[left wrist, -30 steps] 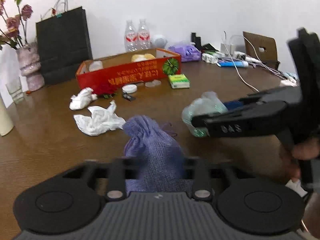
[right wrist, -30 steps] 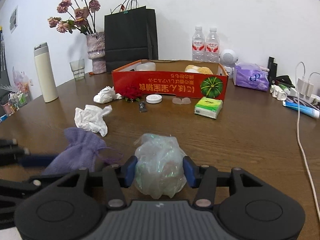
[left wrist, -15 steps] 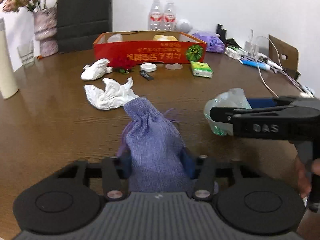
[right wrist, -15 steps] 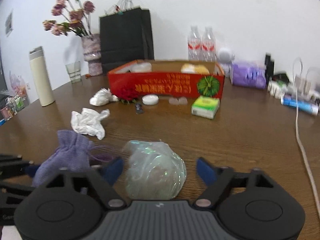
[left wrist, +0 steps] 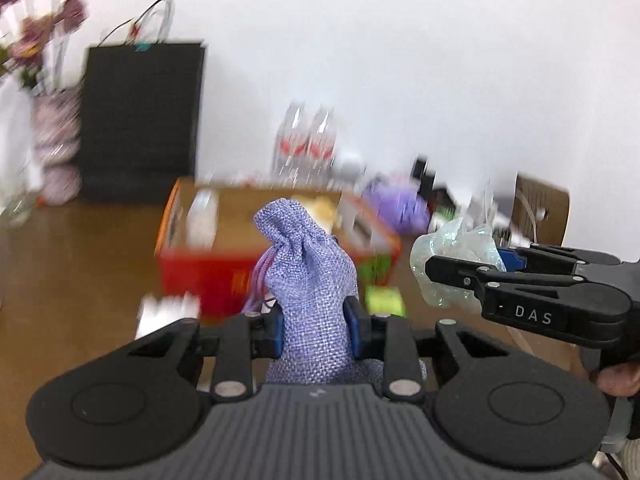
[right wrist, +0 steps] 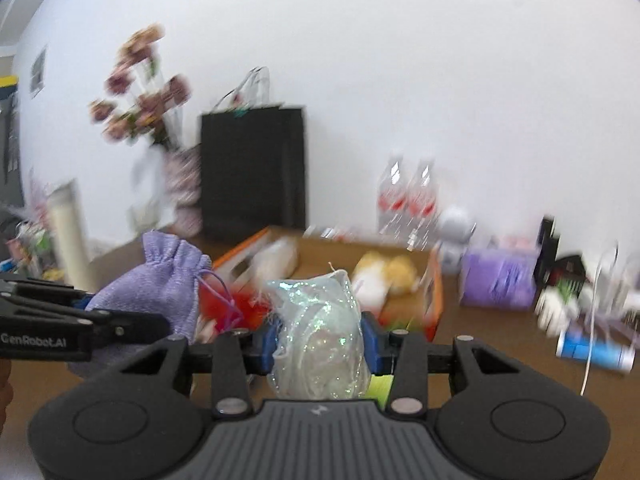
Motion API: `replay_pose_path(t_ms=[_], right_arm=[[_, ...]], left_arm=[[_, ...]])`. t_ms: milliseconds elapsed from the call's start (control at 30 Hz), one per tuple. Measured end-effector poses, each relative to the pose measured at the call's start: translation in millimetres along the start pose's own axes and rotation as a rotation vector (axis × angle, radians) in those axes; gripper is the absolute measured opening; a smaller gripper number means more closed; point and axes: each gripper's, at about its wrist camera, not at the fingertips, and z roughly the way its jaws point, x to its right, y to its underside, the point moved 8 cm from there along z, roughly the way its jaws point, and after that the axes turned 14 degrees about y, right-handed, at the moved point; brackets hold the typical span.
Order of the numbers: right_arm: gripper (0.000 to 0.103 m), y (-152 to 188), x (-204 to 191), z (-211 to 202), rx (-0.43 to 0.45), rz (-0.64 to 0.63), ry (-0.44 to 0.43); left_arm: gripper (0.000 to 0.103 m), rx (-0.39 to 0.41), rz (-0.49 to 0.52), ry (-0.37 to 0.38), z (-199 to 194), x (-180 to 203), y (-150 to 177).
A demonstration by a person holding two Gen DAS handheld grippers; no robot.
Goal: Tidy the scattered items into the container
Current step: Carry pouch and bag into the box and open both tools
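2 handheld grippers are raised above a wooden table (left wrist: 72, 264). The left gripper (left wrist: 316, 322) is closing, its blue pads pinching a purple drawstring pouch (left wrist: 308, 280); the right gripper (right wrist: 318, 342) is closing on a crumpled iridescent plastic bag (right wrist: 320, 336) – both held near the open red cardboard box (left wrist: 192, 276) – background blurred

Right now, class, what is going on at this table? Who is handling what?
A person is tidying with a handheld claw in each hand. The left claw is closing on a purple drawstring pouch, which sits between its pads and is up off the table. The right claw is closing on a crumpled iridescent plastic bag, also lifted. Both point toward the red cardboard box ahead, which already holds a few things. Neither item is in the box yet.
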Motion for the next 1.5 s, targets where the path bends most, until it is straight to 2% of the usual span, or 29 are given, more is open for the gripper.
replay_pose_path(t_ms=[67, 133, 200, 367, 500, 600, 700, 733, 767, 867, 933, 1033, 1133, 1200, 1300, 1400, 1500], right_arm=[[0.041, -26.8, 11.3, 43.8, -0.068, 0.006, 0.006], [0.041, -40.6, 16.5, 94.8, -0.172, -0.015, 0.024], [0.042, -47.3, 19.4, 140.9, -0.249, -0.044, 0.06], [0.042, -38.0, 17.6, 231.9, -0.389, -0.146, 0.128], [0.042, -16.7, 11.9, 276.5, -0.467, -0.226, 0.149], [0.042, -8.1, 8.8, 301.2, -0.498, -0.267, 0.162], [0.043, -7.6, 8.1, 315.2, -0.505, -0.287, 0.173], [0.043, -6.1, 7.5, 320.0, -0.515, -0.295, 0.173], [0.043, -3.0, 6.5, 323.8, -0.531, -0.301, 0.162], [0.047, 5.2, 7.9, 330.9, -0.587, -0.28, 0.129], [0.058, -2.3, 12.8, 327.1, -0.584, -0.221, 0.127], [0.068, -20.5, 24.5, 315.9, -0.591, -0.116, 0.13], [0.069, -38.8, 35.3, 302.6, -0.599, -0.045, 0.155], [0.07, -46.1, 39.2, 291.6, -0.629, 0.02, 0.15], [0.076, -50.8, 38.2, 272.3, -0.671, 0.071, 0.144], [0.077, -57.6, 35.4, 250.1, -0.681, 0.08, 0.16], [0.078, -67.6, 29.4, 227.0, -0.672, 0.095, 0.154]], left_arm=[[0.03, -0.048, -0.032, 0.016, 40.2, -15.8, -30.0], [0.03, -0.138, -0.068, 0.019, 89.0, -36.2, -47.5], [0.03, -0.212, -0.095, -0.022, 132.4, -57.9, -56.3], [0.031, -0.352, -0.019, -0.182, 219.8, -107.4, -58.3], [0.031, -0.428, -0.074, -0.184, 258.1, -137.8, -49.2], [0.035, -0.435, -0.027, -0.145, 274.9, -140.9, -48.7], [0.044, -0.432, -0.02, -0.164, 283.6, -150.5, -49.0], [0.053, -0.43, -0.034, -0.168, 288.1, -153.5, -50.2], [0.063, -0.42, -0.046, -0.175, 289.5, -156.6, -52.5], [0.08, -0.369, -0.058, -0.183, 280.7, -160.6, -59.9], [0.084, -0.356, -0.051, -0.184, 268.9, -159.6, -66.0], [0.091, -0.339, -0.032, -0.198, 248.4, -156.7, -77.7], [0.103, -0.331, -0.033, -0.244, 225.9, -155.6, -89.7], [0.103, -0.351, -0.043, -0.307, 212.8, -158.2, -92.9], [0.103, -0.415, -0.111, -0.393, 190.7, -164.0, -90.0], [0.103, -0.445, -0.176, -0.395, 168.5, -160.7, -86.7], [0.103, -0.45, -0.191, -0.405, 145.4, -151.7, -89.4]])
